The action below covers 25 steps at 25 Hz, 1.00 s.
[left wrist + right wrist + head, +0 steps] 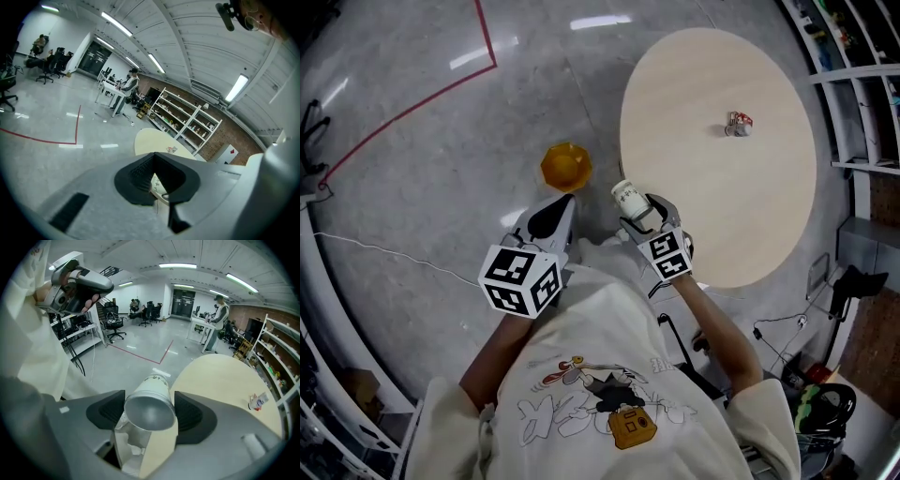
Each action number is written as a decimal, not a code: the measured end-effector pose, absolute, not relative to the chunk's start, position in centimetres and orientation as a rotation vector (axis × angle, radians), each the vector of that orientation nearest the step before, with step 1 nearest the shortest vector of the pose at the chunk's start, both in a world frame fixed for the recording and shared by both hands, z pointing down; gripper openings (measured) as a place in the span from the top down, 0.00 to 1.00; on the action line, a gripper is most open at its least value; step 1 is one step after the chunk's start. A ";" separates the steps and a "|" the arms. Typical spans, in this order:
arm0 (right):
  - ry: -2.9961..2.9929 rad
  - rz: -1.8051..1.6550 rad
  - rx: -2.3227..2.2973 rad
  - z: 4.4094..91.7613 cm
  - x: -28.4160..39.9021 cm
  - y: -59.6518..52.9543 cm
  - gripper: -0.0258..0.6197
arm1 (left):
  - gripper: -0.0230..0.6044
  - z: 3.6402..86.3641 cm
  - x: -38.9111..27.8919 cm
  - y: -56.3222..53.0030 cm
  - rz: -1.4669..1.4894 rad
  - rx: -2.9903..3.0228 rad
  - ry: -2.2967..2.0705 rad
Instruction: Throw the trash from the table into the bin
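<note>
My right gripper [637, 211] is shut on a white paper cup [627, 196]. It holds the cup tilted over the floor, just off the near left edge of the round wooden table [769, 216]. In the right gripper view the cup [152, 392] fills the gap between the black pads [107, 412], its base towards the camera. A small crumpled piece of trash [738, 124] lies on the table's far side and also shows as the trash [257, 401]. An orange bin [566, 166] stands on the floor left of the table. My left gripper [561, 208] hovers near the bin, its tips together with nothing in them.
Grey polished floor with a red tape line [422, 98] stretches to the left. Metal shelves [853, 112] stand right of the table, and cables and a chair base [787, 328] lie near my feet. Desks, office chairs and people [218, 317] are far off.
</note>
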State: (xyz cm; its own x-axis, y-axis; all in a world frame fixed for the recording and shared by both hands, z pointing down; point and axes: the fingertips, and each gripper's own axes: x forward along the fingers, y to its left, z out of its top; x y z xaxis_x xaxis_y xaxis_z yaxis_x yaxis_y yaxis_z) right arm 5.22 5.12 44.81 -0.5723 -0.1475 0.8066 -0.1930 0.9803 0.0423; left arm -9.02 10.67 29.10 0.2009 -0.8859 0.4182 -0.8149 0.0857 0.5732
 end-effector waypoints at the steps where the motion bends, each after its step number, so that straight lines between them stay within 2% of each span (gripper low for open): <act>1: -2.189 0.054 0.225 44.8 4.5 5.1 0.44 | 0.95 29.2 -9.2 10.7 -0.126 1.718 -1.605; 13: -2.185 0.018 0.073 45.3 -2.5 6.0 0.44 | 0.95 31.3 -8.7 13.2 -0.167 1.633 -1.575; 19: -2.161 0.008 -0.009 48.5 -6.0 6.2 0.44 | 0.95 35.1 -10.1 14.1 -0.168 1.528 -1.626; 25: -2.109 0.165 -0.034 52.7 -8.3 7.3 0.44 | 0.95 39.4 -11.0 14.4 -0.177 1.404 -1.674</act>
State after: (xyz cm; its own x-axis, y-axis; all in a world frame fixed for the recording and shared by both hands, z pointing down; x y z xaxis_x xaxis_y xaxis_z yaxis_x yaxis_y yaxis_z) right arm -8.30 7.31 52.66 -0.5183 0.0908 0.8504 -0.0423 0.9904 -0.1315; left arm -11.02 14.43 39.39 0.0670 -0.8395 0.5392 -0.7081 0.3408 0.6185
